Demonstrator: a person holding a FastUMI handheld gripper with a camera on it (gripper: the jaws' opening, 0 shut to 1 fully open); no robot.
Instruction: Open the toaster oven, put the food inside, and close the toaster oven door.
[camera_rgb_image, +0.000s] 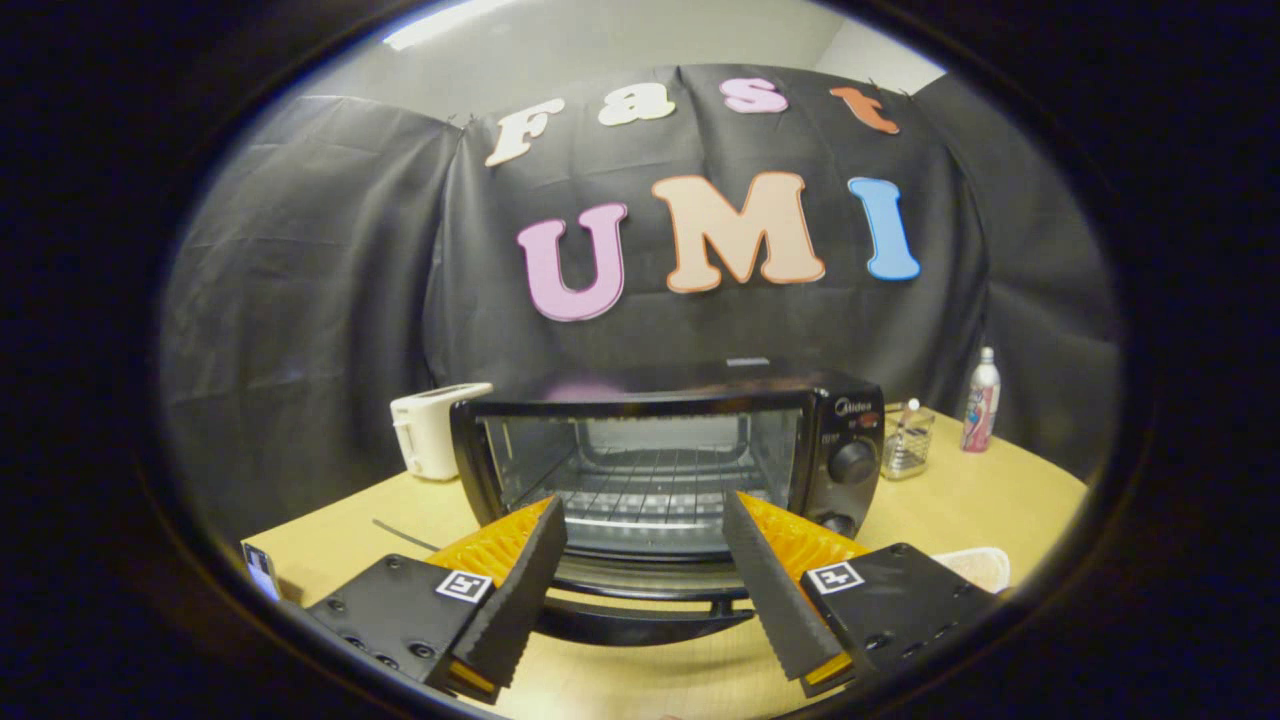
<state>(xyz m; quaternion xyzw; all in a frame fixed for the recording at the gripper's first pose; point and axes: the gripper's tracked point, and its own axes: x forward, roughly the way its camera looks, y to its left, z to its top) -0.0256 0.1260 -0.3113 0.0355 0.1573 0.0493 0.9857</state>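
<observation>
Beyond the gripper (645, 525) at twelve o'clock, the toaster oven (665, 455) sits on the table (960, 500), its door (640, 600) dropped flat, rack exposed for loading. Gripper fingers stand apart, holding nothing. Food in a tray (975, 567) waits at three o'clock.

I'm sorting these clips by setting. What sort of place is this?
Likely a staged recording booth, not a kitchen: black cloth wall, wooden table holding an open toaster oven; the open gripper hovers before it.
</observation>
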